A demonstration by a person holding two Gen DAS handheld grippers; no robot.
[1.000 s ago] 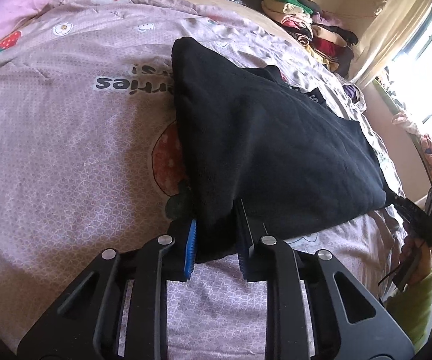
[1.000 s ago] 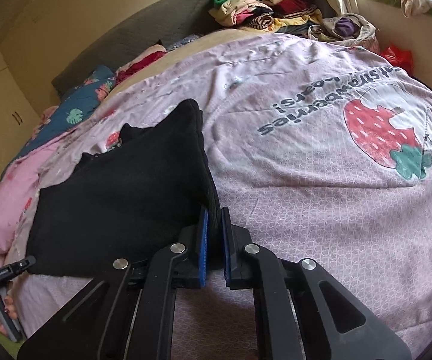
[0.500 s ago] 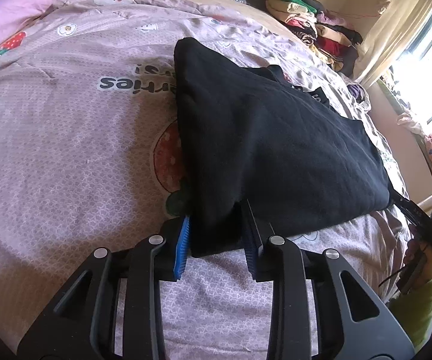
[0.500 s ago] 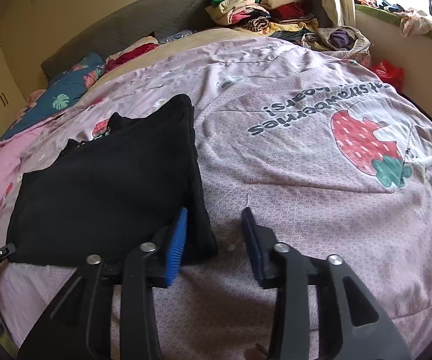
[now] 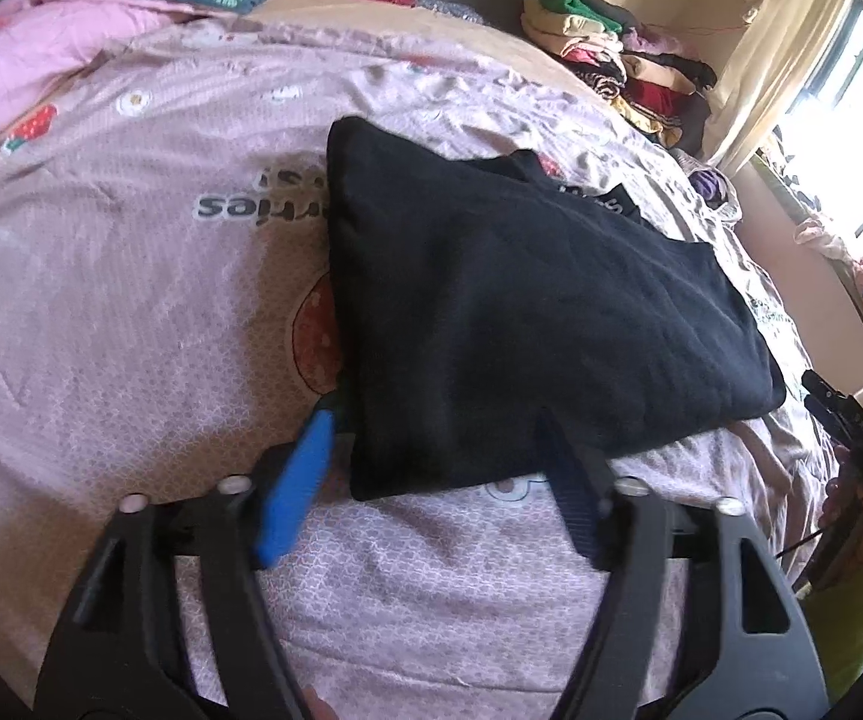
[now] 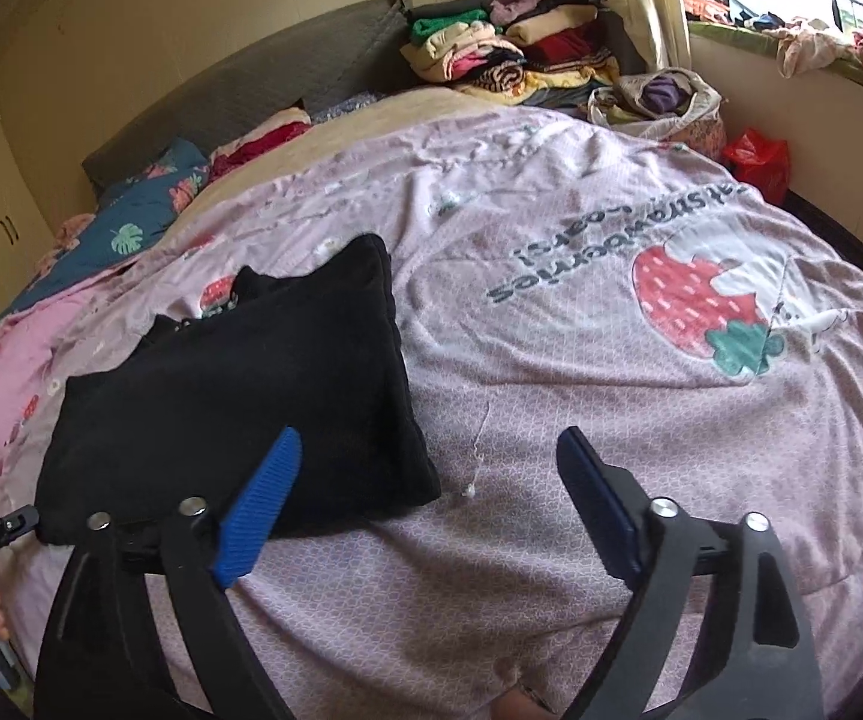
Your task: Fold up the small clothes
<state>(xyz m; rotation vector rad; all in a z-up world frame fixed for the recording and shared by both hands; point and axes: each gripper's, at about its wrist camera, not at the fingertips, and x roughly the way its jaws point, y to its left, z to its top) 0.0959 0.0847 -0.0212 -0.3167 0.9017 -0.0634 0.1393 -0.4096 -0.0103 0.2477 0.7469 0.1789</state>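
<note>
Black garment (image 5: pixel 527 324) hides strawberry print (image 5: pixel 311 342) (mostly).

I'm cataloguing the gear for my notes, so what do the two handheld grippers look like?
Both match: the left gripper and right gripper have matte black angular plastic arms with triangular cutouts and round silver screw heads. Each finger carries a flat, ribbed blue pad. No cables or markings show on them.

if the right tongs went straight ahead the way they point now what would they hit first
Probably the pink strawberry quilt: the open right tongs point past the folded black garment, which lies left of that line. Depth is unclear.
</note>
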